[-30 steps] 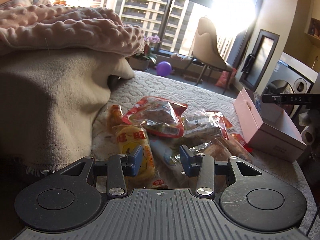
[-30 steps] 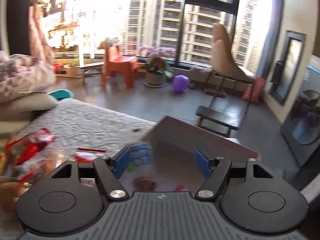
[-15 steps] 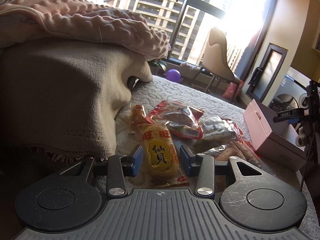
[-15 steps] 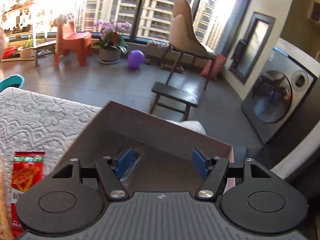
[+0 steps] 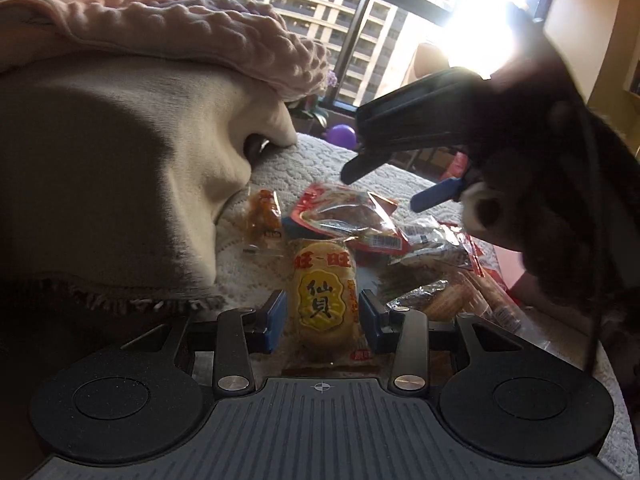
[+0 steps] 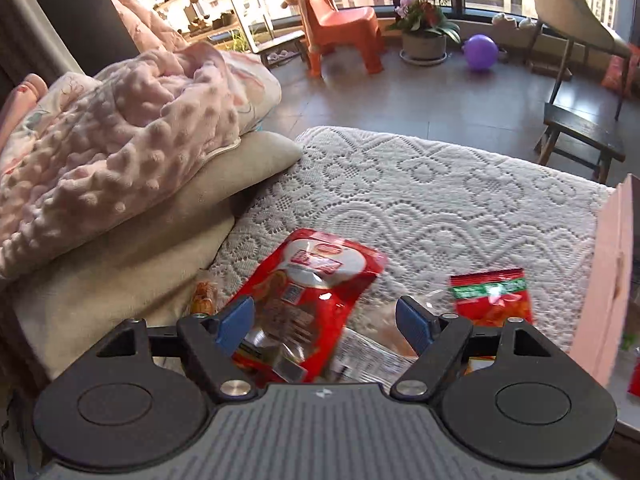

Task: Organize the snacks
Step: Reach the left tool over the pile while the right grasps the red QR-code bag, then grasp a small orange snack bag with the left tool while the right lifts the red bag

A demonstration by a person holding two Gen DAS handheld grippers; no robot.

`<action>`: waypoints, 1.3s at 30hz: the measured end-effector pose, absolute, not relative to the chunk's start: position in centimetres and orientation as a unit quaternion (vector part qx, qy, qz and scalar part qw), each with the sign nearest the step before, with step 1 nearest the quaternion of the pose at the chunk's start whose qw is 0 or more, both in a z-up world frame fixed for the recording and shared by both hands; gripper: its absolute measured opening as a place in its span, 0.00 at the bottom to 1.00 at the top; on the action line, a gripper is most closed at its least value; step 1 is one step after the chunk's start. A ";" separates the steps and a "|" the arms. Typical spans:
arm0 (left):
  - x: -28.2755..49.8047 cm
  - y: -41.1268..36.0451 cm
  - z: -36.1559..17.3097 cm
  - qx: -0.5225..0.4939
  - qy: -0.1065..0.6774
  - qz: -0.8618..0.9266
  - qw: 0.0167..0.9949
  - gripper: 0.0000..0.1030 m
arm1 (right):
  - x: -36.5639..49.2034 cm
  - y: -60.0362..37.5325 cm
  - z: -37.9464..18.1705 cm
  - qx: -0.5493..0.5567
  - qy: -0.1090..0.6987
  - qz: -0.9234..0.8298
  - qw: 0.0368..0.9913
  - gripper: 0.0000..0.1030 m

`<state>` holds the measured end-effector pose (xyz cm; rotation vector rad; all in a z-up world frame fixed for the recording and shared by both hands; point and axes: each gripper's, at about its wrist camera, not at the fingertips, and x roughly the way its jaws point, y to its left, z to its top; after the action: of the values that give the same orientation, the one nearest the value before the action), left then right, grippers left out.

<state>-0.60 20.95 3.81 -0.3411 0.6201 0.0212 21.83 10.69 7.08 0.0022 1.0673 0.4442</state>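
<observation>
A yellow rice-cracker packet (image 5: 324, 304) lies lengthwise on the white lace bedspread (image 6: 420, 196), at the near end of a loose heap of snacks, and sits between the blue pads of my left gripper (image 5: 322, 322); narrow gaps show on both sides of the packet, so the pads flank it without pressing it. Just beyond it lies a red-and-clear packet (image 5: 348, 216), with a small orange packet (image 5: 262, 216) to its left and several crinkled clear wrappers (image 5: 436, 236) to its right. My right gripper (image 6: 326, 326) hangs over the same heap, pointing steeply down, its jaws opening and standing wide; the red-and-clear packet (image 6: 308, 292) lies on the bedspread below the gap, and neither pad touches it. A smaller red packet with a green band (image 6: 494, 298) lies to the right of that gripper, near the wall of a pink box (image 6: 612, 276) at the bed's right edge. In the left wrist view my right gripper (image 5: 404, 184) appears from outside, dark and blurred, above the far part of the heap. A bumpy pink blanket (image 6: 132, 148) rests on a beige cushion (image 6: 132, 256) at the left of the snacks. Beyond the bed stand an orange child's chair (image 6: 340, 28), a potted orchid (image 6: 424, 20) and a purple balloon (image 6: 480, 52).
</observation>
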 end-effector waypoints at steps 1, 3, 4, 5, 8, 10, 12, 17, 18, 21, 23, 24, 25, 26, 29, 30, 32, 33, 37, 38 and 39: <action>-1.2 21.4 3.9 -0.173 0.298 0.013 0.939 0.43 | 22.6 11.8 6.3 0.011 0.517 0.197 0.833 0.76; -2.1 22.0 4.2 -0.179 0.292 0.020 0.939 0.43 | 24.2 13.6 4.9 0.040 0.552 0.180 0.814 0.78; -2.5 22.3 4.3 -0.179 0.289 0.022 0.940 0.43 | 24.7 14.3 4.2 0.046 0.562 0.171 0.808 0.79; -2.9 22.4 4.3 -0.178 0.287 0.024 0.941 0.43 | 25.3 15.1 3.5 0.040 0.569 0.161 0.805 0.83; -3.9 22.8 4.3 -0.177 0.282 0.020 0.943 0.42 | 25.7 17.4 2.8 -0.030 0.560 0.158 0.813 0.91; -4.4 23.0 4.1 -0.181 0.282 0.016 0.942 0.42 | 25.0 17.9 2.8 -0.064 0.550 0.162 0.817 0.86; -4.7 23.2 3.9 -0.186 0.283 0.014 0.941 0.42 | 23.8 17.6 3.3 -0.098 0.540 0.178 0.817 0.66; -4.5 23.1 3.8 -0.189 0.286 -0.007 0.939 0.42 | 20.6 12.9 6.7 -0.103 0.536 0.243 0.802 0.54; -4.4 22.9 3.9 -0.187 0.286 -0.012 0.940 0.42 | 19.9 11.6 7.4 -0.100 0.533 0.246 0.803 0.53; -3.9 21.9 4.3 -0.173 0.293 -0.035 0.940 0.42 | 17.3 6.4 10.3 -0.073 0.513 0.255 0.816 0.53; -3.6 20.8 4.5 -0.154 0.301 -0.044 0.940 0.42 | 15.5 2.8 11.7 -0.049 0.510 0.264 0.817 0.53; -3.4 20.4 4.6 -0.149 0.303 -0.044 0.940 0.42 | 14.5 1.1 11.9 -0.039 0.511 0.268 0.816 0.53; -3.1 20.2 4.8 -0.147 0.304 -0.041 0.940 0.42 | 13.6 -0.7 11.8 -0.032 0.513 0.268 0.815 0.53; -2.9 20.1 5.0 -0.150 0.302 -0.037 0.941 0.42 | 12.5 -2.5 11.6 -0.030 0.514 0.262 0.816 0.53; -1.6 20.1 5.5 -0.173 0.294 -0.022 0.940 0.42 | 9.4 -7.2 9.8 -0.033 0.509 0.227 0.830 0.54; -1.2 20.4 5.8 -0.180 0.298 -0.013 0.937 0.42 | 8.6 -8.6 9.2 -0.032 0.504 0.215 0.836 0.54; -0.1 20.5 5.9 -0.185 0.314 0.001 0.931 0.42 | 7.1 -11.5 8.0 -0.022 0.491 0.183 0.851 0.54; 0.3 20.4 5.8 -0.184 0.320 0.006 0.929 0.42 | 6.6 -12.8 7.3 -0.019 0.485 0.169 0.858 0.55; 1.3 19.7 6.1 -0.186 0.318 0.004 0.929 0.42 | 4.8 -15.4 4.8 -0.037 0.457 0.139 0.878 0.65; 1.5 19.6 6.4 -0.188 0.312 0.006 0.931 0.42 | 4.4 -15.6 4.4 -0.045 0.449 0.138 0.882 0.67; 1.7 19.6 6.6 -0.182 0.306 0.017 0.934 0.42 | 4.0 -15.9 4.1 -0.052 0.440 0.142 0.885 0.68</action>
<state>1.73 19.56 6.65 -0.3719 0.6250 0.0350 4.00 -15.86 4.06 -0.1086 0.9144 0.2956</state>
